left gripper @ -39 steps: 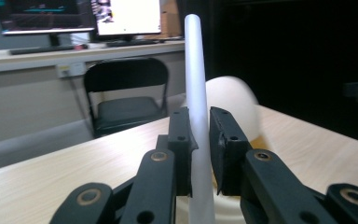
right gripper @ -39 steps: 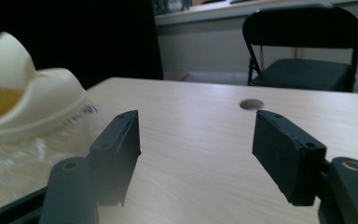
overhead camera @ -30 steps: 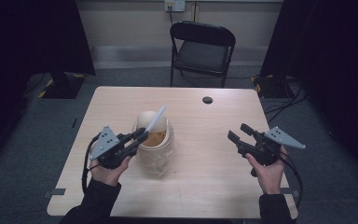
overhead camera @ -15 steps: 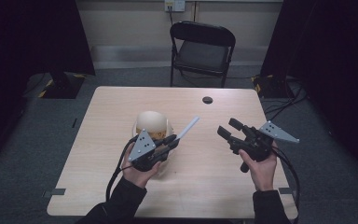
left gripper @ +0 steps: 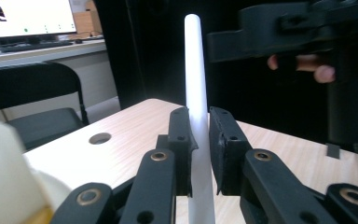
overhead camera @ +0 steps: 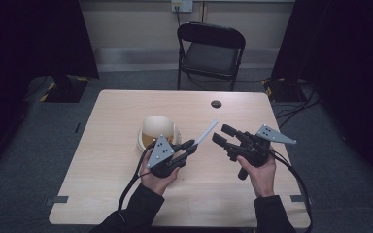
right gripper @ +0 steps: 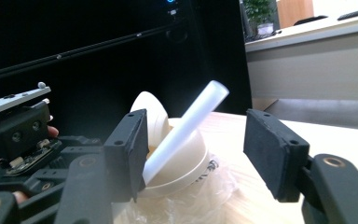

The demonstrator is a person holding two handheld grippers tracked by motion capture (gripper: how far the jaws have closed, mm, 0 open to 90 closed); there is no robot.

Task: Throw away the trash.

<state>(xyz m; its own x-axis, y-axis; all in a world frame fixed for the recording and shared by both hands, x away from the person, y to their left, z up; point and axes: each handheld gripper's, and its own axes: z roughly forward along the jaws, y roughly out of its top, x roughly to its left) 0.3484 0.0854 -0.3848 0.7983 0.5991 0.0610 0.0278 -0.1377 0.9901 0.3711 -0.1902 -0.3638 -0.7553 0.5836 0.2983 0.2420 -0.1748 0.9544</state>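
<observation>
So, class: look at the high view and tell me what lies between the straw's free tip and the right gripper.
Only bare table. In the high view the straw, held by the left gripper, ends just short of the right gripper, with light wood between them.

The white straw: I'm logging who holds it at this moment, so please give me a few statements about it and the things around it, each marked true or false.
1. The left hand-held gripper is shut on the white straw. True.
2. The straw stands in the cup. False: it is out of the cup, held over the table.
3. The right hand-held gripper clamps the straw's free end. False: its jaws are open and apart from the straw; they have just been closing a little, with nothing between them.
4. The cup has a domed lid. True.
5. A folding chair stands beyond the table's far edge. True.
</observation>
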